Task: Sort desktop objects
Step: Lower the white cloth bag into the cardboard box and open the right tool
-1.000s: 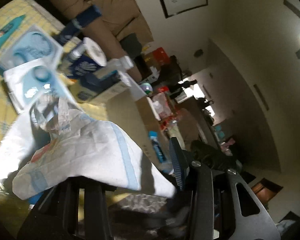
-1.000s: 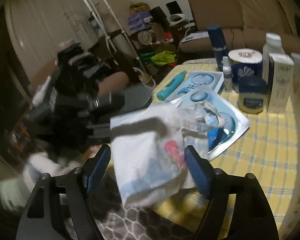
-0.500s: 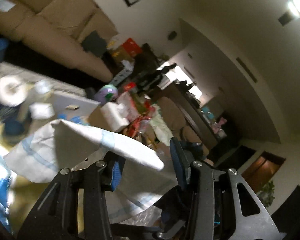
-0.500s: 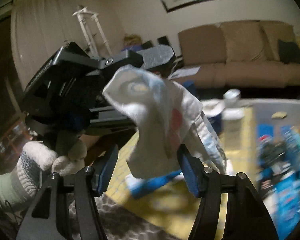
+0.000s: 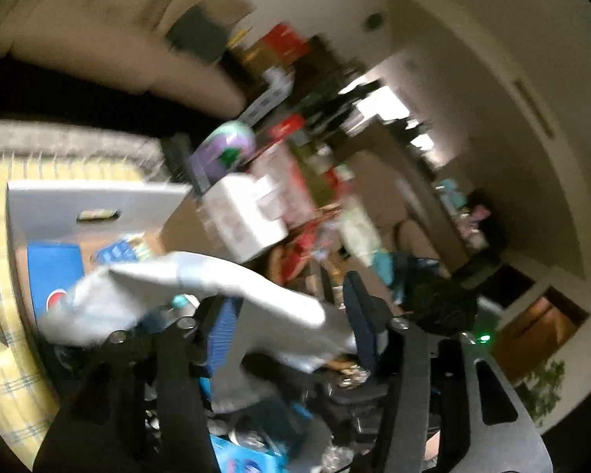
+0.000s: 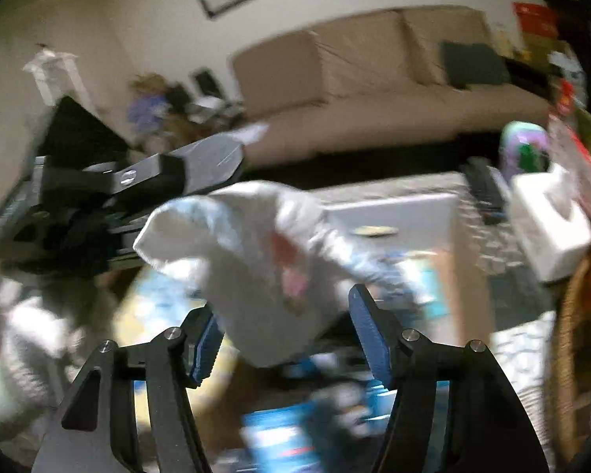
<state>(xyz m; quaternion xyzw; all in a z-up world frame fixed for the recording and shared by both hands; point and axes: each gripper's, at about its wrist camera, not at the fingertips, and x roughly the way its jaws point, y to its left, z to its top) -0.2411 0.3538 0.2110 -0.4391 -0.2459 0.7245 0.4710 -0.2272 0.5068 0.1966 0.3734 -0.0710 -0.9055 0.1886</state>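
A white soft pack with blue and pink print [image 5: 201, 287] hangs in the air between the fingers of my left gripper [image 5: 291, 315]. The same pack [image 6: 264, 244] sits between the fingers of my right gripper [image 6: 287, 335]. Both sets of jaws stand wide with the pack between them; whether the pads press it is unclear. The left gripper body [image 6: 138, 181] shows at the left of the right wrist view, held by a gloved hand [image 6: 27, 335]. Below the pack is an open cardboard box [image 5: 94, 205] with blue packets inside. Both views are blurred.
A white tissue box [image 6: 547, 224] stands right of the cardboard box [image 6: 398, 209]. The yellow checked tablecloth [image 5: 4, 354] lies at the left. A beige sofa [image 6: 374, 79] lines the back wall. Clutter and red bags [image 5: 295, 181] lie to the right.
Both grippers have swung to the right with the white pack, from over the face-mask packets and bottles to over the open cardboard box.
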